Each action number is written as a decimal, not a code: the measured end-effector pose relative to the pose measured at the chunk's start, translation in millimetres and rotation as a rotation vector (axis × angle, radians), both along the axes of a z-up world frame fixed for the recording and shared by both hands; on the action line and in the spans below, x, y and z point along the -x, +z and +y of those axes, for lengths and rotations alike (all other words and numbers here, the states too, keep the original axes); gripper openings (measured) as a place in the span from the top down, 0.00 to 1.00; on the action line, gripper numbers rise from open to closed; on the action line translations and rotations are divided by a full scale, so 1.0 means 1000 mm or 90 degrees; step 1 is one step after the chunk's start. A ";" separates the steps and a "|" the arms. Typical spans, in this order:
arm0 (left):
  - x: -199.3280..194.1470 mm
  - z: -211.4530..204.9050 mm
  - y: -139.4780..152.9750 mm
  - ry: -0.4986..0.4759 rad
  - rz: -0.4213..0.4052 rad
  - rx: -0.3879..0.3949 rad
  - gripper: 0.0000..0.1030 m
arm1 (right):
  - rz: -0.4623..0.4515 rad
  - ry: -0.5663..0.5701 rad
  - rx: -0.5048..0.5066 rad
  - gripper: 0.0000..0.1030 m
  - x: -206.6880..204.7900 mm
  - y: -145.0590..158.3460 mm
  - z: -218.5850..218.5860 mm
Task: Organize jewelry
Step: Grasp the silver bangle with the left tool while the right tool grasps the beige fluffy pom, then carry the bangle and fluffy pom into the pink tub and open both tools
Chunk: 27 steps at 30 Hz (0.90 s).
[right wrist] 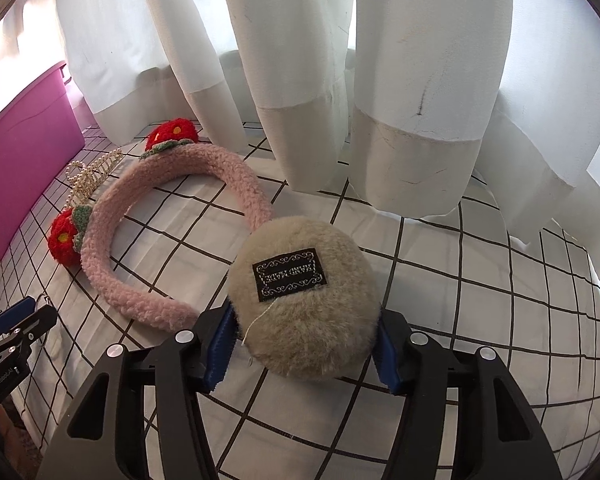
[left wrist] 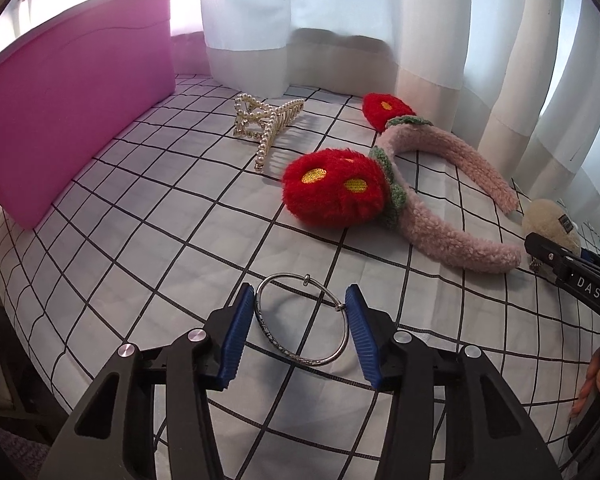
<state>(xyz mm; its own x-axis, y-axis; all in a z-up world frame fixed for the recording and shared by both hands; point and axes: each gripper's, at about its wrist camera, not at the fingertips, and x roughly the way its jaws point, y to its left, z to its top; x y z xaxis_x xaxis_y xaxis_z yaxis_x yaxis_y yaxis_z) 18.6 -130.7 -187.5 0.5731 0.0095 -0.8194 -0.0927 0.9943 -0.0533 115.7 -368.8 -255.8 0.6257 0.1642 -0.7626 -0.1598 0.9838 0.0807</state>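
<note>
A thin silver bangle [left wrist: 306,360] lies on the checked cloth between the blue pads of my left gripper [left wrist: 300,292], and both pads touch its sides. A fluffy beige pom-pom hair piece [right wrist: 300,264] with a black label sits in my right gripper [right wrist: 306,314], whose pads press into its fur. That same pom-pom [left wrist: 548,220] and the right gripper [left wrist: 560,264] show at the right edge of the left wrist view. The left gripper [right wrist: 24,312] appears at the left edge of the right wrist view.
A pink fuzzy headband [left wrist: 452,240] [right wrist: 180,176] with red flowers lies between the grippers. A pearl claw clip [left wrist: 260,120] [right wrist: 88,176] rests behind it. A pink bin [left wrist: 80,100] [right wrist: 24,168] stands at the left. White curtains [left wrist: 340,20] hang along the back.
</note>
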 end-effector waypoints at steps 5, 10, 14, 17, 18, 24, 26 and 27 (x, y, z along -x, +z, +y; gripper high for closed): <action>0.004 0.009 0.015 -0.011 -0.013 0.016 0.55 | 0.002 0.002 -0.010 0.46 0.011 0.006 -0.007; 0.006 0.018 0.036 -0.018 -0.034 0.018 0.55 | 0.007 -0.004 -0.016 0.46 0.024 0.013 -0.013; 0.005 0.026 0.057 -0.015 -0.058 0.014 0.55 | 0.001 -0.006 -0.015 0.46 0.032 0.026 -0.015; 0.002 0.033 0.077 -0.014 -0.080 0.019 0.55 | -0.011 -0.006 -0.019 0.46 0.038 0.040 -0.015; 0.001 0.035 0.083 -0.015 -0.088 0.020 0.55 | -0.015 -0.005 -0.021 0.46 0.039 0.046 -0.014; -0.004 0.051 0.124 -0.017 -0.136 0.025 0.55 | -0.052 0.010 -0.025 0.46 0.047 0.085 0.004; -0.006 0.060 0.136 -0.017 -0.150 0.030 0.55 | -0.067 0.017 -0.030 0.46 0.048 0.100 0.013; -0.006 0.066 0.142 -0.017 -0.157 0.034 0.55 | -0.075 0.023 -0.035 0.46 0.047 0.108 0.019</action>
<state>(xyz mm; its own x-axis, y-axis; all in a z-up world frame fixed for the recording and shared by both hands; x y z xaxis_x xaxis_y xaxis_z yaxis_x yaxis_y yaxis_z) 24.7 -65.0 -45.2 0.7553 -0.0473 -0.6537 -0.0447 0.9914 -0.1233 68.3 -349.7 -147.5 0.7032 0.2273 -0.6737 -0.2064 0.9720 0.1124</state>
